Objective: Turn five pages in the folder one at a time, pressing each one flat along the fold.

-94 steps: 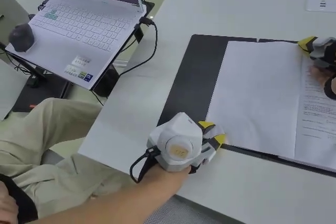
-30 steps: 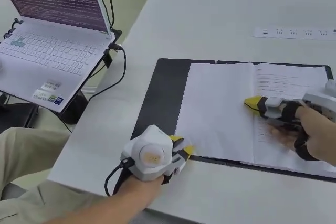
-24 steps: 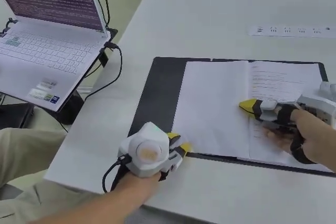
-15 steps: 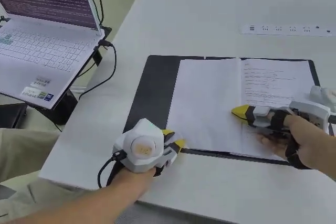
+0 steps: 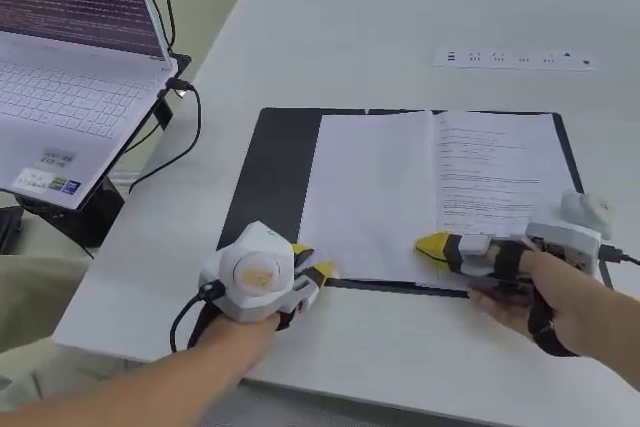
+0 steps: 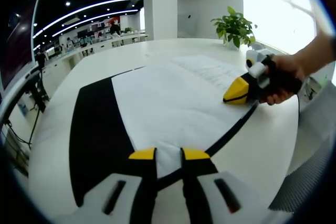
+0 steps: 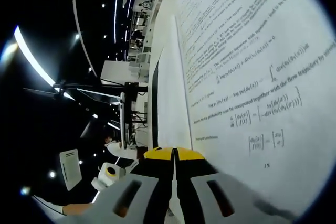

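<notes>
At the near edge of the tabletop [image 5: 380, 347] the left hand-held gripper [image 5: 312, 261] sits with its yellow tips on the near left corner of the blank page [image 5: 370, 187]. Its jaws stand a little apart, with a narrow gap between them. The page corner and the black near edge of the folder [image 5: 270, 167] lie flat under that gap, and the gripper has hold of nothing.

To its right, about as close to the person, the right hand-held gripper [image 5: 428, 244] lies low over the paper and points left. Its jaws are closed tight, tip against tip, and grip nothing. The joined tips rest on the paper at the near end of the fold [image 5: 434, 187], just beside the folder's near edge.

The folder lies open and flat on the tabletop. Its black cover shows as a broad strip left of the blank page and as a thin border around the rest. Right of the fold is the printed page [image 5: 495, 172], with lines of text and, seen close from the right gripper view, formulas.

Beyond the folder and well apart from it, a white power strip [image 5: 515, 59] lies on the tabletop. Off to the left, past the tabletop's edge, an open laptop [image 5: 70, 97] stands with its screen lit. In the left gripper view a green plant [image 6: 234, 24] stands far back in the room.
</notes>
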`<move>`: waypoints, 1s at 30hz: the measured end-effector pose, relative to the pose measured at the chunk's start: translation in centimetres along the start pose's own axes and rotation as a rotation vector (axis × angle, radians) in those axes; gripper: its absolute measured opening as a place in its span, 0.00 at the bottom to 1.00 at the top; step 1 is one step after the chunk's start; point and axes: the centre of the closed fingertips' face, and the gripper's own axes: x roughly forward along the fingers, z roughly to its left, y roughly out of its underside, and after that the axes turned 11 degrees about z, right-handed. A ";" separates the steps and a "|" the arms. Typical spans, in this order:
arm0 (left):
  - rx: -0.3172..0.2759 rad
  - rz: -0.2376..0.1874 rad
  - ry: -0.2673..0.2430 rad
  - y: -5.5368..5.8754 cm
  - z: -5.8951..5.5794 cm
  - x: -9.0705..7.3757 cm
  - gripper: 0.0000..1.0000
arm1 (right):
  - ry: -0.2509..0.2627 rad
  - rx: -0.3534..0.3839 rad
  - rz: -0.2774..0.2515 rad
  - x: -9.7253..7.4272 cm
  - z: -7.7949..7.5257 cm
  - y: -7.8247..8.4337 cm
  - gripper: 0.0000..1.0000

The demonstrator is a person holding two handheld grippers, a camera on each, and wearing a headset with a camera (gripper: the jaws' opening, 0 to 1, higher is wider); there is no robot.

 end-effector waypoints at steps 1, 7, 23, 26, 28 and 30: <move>0.001 0.001 -0.001 0.0 0.0 0.0 0.16 | -0.002 0.002 0.001 0.0 0.0 0.3 0.00; 0.002 0.000 -0.004 0.0 0.0 0.0 0.16 | -0.024 0.021 0.026 -0.1 0.1 2.9 0.00; -0.019 0.019 -0.015 0.0 0.0 0.1 0.15 | 0.029 -0.096 -0.043 -2.2 2.9 6.2 0.00; -0.024 0.039 -0.024 0.0 0.0 0.2 0.15 | 0.061 -0.142 -0.079 -3.4 3.4 6.2 0.00; -0.027 0.070 -0.028 0.1 0.0 0.0 0.19 | 0.101 -0.178 -0.104 -4.4 3.5 6.2 0.00; -0.050 0.053 -0.023 0.0 -0.1 -0.5 0.25 | 0.172 -0.254 -0.132 -5.8 3.7 6.0 0.00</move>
